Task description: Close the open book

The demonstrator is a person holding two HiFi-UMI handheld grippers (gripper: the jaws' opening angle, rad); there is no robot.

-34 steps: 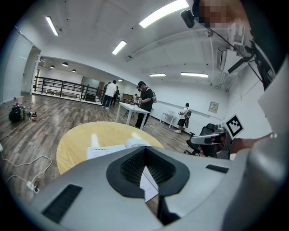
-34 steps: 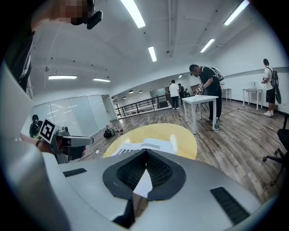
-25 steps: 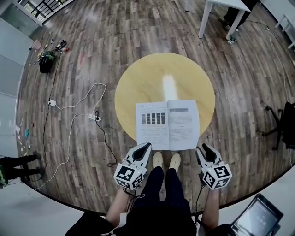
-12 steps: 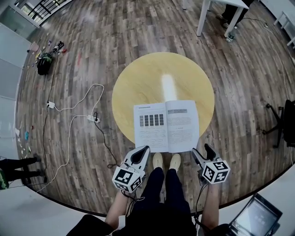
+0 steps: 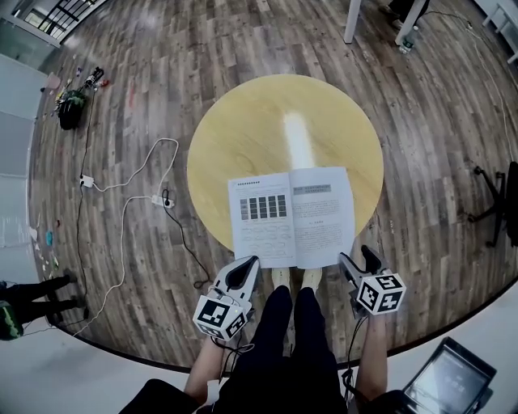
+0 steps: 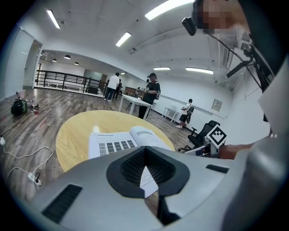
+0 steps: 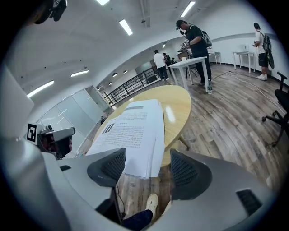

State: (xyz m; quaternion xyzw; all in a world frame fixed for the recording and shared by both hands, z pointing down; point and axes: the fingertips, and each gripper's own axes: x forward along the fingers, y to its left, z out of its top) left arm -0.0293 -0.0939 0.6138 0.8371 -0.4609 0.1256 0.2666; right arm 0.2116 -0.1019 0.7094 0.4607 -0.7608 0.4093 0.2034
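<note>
An open book (image 5: pixel 293 218) with white printed pages lies flat at the near edge of the round yellow table (image 5: pixel 267 129). Its near edge overhangs the rim. My left gripper (image 5: pixel 247 267) hovers just short of the book's near left corner, jaws shut and empty. In the left gripper view, that gripper (image 6: pixel 145 151) points at the book (image 6: pixel 117 142). My right gripper (image 5: pixel 360 260) is beside the near right corner. Its jaws have just been opening and stand wide. In the right gripper view, the book's corner (image 7: pixel 135 135) shows beyond the gap of that gripper (image 7: pixel 148 159), untouched.
White cables and a power strip (image 5: pixel 166 204) lie on the wood floor at the left. A white table leg (image 5: pixel 353 20) stands beyond, an office chair (image 5: pixel 502 202) at the right, a laptop (image 5: pixel 449 380) near right. My shoes (image 5: pixel 291 277) are under the table edge. People stand far off (image 6: pixel 152 92).
The right gripper's jaws have spread apart. Both grippers have sunk a little near the table's edge, the right one more. The book lies as before.
</note>
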